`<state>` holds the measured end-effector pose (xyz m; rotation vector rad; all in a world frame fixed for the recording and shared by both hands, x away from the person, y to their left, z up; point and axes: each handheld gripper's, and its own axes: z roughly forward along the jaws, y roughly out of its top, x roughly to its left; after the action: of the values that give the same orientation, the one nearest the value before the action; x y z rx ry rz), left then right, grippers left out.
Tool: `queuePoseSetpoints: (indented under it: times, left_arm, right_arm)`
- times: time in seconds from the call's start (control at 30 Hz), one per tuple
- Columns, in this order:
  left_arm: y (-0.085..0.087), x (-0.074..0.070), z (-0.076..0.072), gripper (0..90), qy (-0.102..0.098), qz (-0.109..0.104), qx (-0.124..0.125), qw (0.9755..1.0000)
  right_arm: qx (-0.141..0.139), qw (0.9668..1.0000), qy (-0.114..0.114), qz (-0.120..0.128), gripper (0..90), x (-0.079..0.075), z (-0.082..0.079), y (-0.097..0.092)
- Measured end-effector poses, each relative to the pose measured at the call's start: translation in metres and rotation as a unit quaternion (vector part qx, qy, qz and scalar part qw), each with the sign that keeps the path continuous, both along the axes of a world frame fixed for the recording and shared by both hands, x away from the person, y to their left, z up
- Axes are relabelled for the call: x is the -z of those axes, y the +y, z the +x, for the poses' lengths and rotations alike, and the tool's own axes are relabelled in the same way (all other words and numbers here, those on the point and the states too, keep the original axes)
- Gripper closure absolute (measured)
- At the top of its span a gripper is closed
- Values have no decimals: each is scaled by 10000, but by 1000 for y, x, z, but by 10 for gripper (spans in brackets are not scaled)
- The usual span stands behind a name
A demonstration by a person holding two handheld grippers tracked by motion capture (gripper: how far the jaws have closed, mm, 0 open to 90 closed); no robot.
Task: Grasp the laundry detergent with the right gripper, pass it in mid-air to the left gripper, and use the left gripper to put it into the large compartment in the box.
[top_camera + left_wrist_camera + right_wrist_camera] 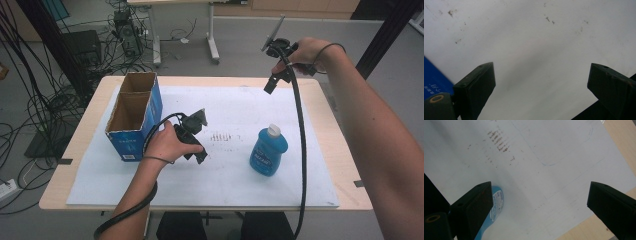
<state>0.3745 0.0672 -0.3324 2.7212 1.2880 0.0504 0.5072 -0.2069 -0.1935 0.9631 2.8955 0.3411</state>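
Observation:
A blue bottle (268, 150) with a white cap lies on the white sheet (225, 175) right of centre. An open blue cardboard box (134, 115) stands at the left. My left gripper (199, 155) hovers low over the sheet just right of the box, open, with nothing between its jaws (541, 82); a corner of the box (434, 82) shows at its left. My right gripper (272, 82) is raised over the sheet's far right part, open and empty (540, 200). Part of the bottle (495, 206) peeks out beside its left finger (474, 207).
The table's wooden edge (330, 150) frames the sheet. Dark smudges (222, 137) mark the sheet's centre. Cables trail from both grippers toward the near edge. Behind the table stand desk legs (212, 45) and tangled floor wiring (40, 100).

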Motion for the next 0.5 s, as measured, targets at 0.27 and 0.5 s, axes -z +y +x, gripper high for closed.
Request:
queuePoseSetpoints:
  times: [0.27, 0.5]
  left_arm:
    - [-3, -1, 3, 82, -23, -12, 12, 10000]
    - [-4, -2, 4, 82, -24, -26, -13, 10000]
  right_arm:
    - [36, 9999, -68, 74, 62, 0, -2, -7]
    - [79, 9999, -103, 31, 63, 5, -7, -20]
